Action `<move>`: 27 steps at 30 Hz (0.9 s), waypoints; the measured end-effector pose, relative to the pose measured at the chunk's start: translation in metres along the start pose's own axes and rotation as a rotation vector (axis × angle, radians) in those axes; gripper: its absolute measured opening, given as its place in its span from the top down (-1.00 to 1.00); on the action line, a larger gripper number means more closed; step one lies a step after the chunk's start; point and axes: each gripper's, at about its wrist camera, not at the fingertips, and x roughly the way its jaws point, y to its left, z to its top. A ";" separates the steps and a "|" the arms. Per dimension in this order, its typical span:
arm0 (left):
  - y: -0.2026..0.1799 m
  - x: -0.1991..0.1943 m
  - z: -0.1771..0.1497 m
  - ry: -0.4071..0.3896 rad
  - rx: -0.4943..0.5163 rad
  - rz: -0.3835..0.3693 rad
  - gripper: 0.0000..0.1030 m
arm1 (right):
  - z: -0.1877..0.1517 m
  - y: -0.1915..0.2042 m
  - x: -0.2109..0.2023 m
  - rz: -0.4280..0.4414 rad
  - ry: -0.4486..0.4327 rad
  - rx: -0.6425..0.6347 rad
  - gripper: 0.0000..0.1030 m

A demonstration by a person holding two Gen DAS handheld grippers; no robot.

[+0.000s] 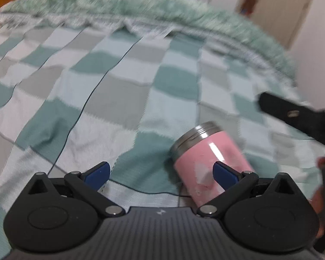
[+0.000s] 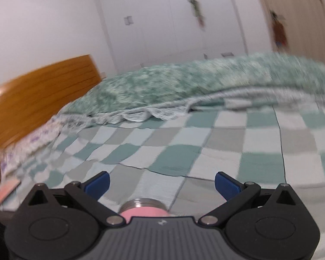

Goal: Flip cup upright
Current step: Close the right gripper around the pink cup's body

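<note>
A pink cup point(image 1: 208, 164) with a threaded steel rim stands on the checked bedspread point(image 1: 123, 99), rim up and leaning a little to the left. My left gripper point(image 1: 161, 173) is open, its right fingertip point(image 1: 224, 172) in front of the cup's side; the cup is not between the jaws. My right gripper point(image 2: 162, 183) is open and empty. In the right wrist view only the cup's rim and pink top point(image 2: 143, 209) show, low between the jaws and close to the gripper body. The right gripper's black body point(image 1: 296, 117) shows at the right of the left wrist view.
A green fluffy blanket point(image 2: 184, 86) lies across the far side of the bed. A wooden headboard point(image 2: 39, 95) stands at the left. White wardrobe doors point(image 2: 173, 26) and a wall are behind. A pink flat object point(image 2: 4, 192) lies at the left edge.
</note>
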 end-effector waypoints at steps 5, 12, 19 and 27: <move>-0.013 0.015 0.015 0.057 -0.012 -0.114 -1.00 | 0.001 -0.020 0.010 0.020 0.022 0.029 -1.00; -0.039 0.041 0.013 0.135 -0.077 -0.236 -0.99 | 0.020 -0.030 0.045 0.031 0.255 -0.007 -1.00; -0.052 0.051 -0.009 0.034 -0.042 -0.357 -0.82 | 0.014 -0.061 0.073 0.145 0.490 0.070 -1.00; -0.056 0.058 -0.012 0.023 -0.018 -0.410 -0.80 | 0.008 -0.070 0.115 0.231 0.665 0.129 -0.83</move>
